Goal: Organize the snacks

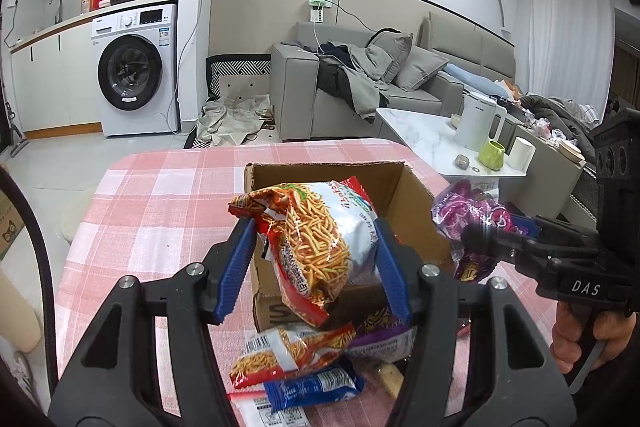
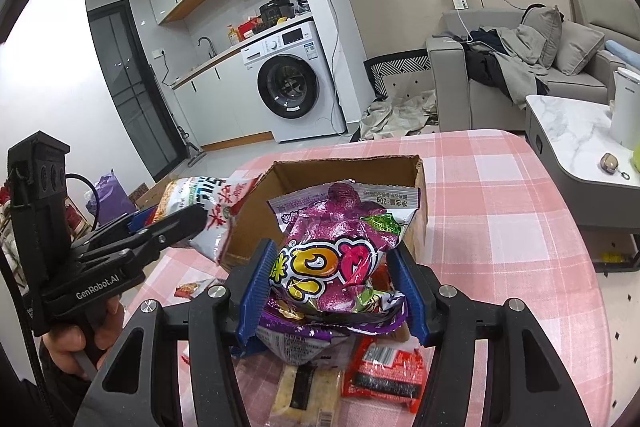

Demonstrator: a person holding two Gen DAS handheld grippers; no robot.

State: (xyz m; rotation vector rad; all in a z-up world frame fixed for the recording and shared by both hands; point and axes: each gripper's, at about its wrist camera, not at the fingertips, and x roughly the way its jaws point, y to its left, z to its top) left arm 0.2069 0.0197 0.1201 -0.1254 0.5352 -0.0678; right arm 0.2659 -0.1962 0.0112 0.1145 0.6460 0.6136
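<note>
My left gripper [image 1: 314, 239] is shut on a red and silver noodle snack bag [image 1: 320, 243] and holds it above the near wall of an open cardboard box [image 1: 404, 195]. My right gripper [image 2: 334, 267] is shut on a purple snack bag [image 2: 336, 251] and holds it at the box's near right side [image 2: 416, 211]. Each gripper shows in the other's view: the right one with its purple bag [image 1: 476, 215], the left one with its noodle bag [image 2: 216, 203]. Loose snack packs lie on the table in front of the box: a second noodle bag [image 1: 288, 351], a blue pack [image 1: 316, 387], a red pack [image 2: 384, 371].
The box stands on a pink checked tablecloth [image 1: 160, 207]. A marble side table [image 1: 424, 135] with a white kettle [image 1: 478, 125] and a green cup [image 1: 492, 155] stands to the right. A grey sofa [image 1: 320, 95] and a washing machine [image 1: 134, 67] are behind.
</note>
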